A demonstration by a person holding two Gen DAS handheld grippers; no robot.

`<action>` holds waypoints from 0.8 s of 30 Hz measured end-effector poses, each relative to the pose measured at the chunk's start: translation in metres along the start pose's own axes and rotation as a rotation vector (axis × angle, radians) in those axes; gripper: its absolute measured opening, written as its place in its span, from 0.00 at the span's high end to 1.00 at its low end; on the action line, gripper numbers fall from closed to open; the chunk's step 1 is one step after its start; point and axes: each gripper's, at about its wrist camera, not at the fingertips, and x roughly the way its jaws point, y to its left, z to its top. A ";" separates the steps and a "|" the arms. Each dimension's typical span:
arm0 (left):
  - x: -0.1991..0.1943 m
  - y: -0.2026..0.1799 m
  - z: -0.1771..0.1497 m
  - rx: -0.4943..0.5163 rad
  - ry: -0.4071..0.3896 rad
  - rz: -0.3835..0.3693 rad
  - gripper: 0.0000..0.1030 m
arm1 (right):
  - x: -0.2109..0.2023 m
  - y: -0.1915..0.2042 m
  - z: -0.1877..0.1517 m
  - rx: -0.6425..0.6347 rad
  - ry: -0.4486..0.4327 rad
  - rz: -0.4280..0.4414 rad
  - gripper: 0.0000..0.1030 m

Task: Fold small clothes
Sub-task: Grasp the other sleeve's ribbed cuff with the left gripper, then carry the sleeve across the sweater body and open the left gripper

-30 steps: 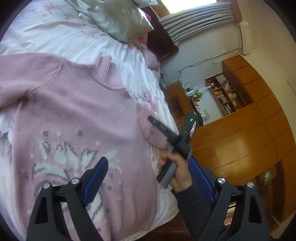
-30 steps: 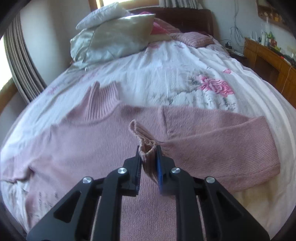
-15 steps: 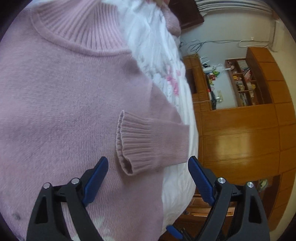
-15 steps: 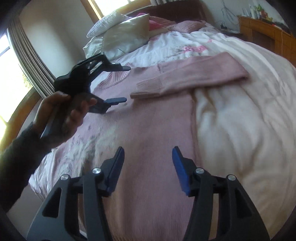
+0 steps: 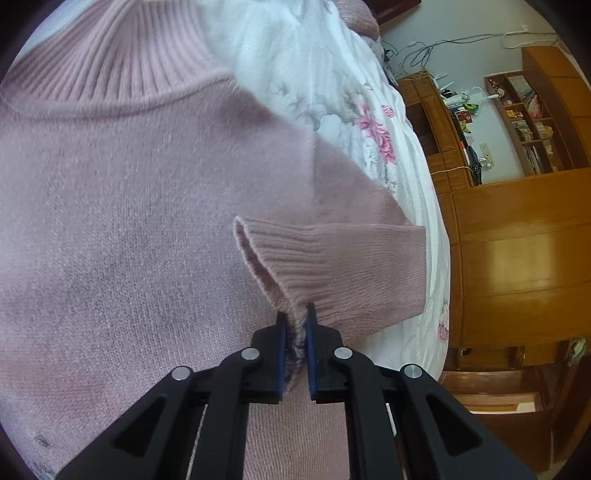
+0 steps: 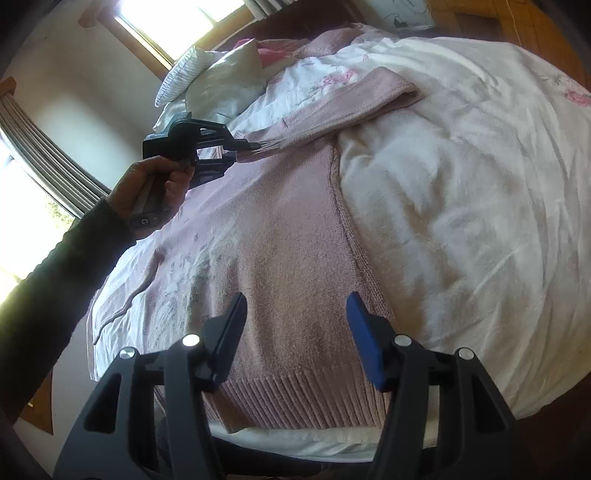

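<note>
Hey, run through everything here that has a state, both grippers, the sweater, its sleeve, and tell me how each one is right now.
Left gripper: jaws shut on the sleeve cuff.
Right gripper: jaws open, holding nothing, above the sweater hem.
Sweater: spread flat on the bed, body unfolded.
Sleeve: folded in across the chest, cuff pinched.
Bed: covered by a rumpled white quilt.

A bed with a white, pink-flowered quilt [image 6: 461, 155] fills the space ahead of the claws, with pale pillows [image 6: 218, 85] at its far end under a bright window [image 6: 166, 22]. Right of the left claw stand glossy wooden cabinets [image 5: 517, 258] and open shelves [image 5: 524, 122] against a pale wall with trailing cables [image 5: 436, 44]
</note>
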 end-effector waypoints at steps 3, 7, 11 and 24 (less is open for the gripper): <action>-0.042 -0.014 0.007 0.057 -0.046 -0.011 0.92 | -0.008 0.008 -0.001 -0.018 -0.007 0.014 0.44; -0.111 -0.028 0.019 0.130 -0.132 -0.005 0.92 | -0.017 0.015 -0.005 -0.015 -0.020 0.044 0.44; -0.174 -0.027 0.029 0.156 -0.199 0.014 0.92 | -0.015 0.021 -0.009 0.008 -0.003 0.065 0.37; -0.249 0.087 0.037 0.043 -0.231 0.100 0.92 | 0.003 0.047 -0.013 -0.017 0.049 0.056 0.36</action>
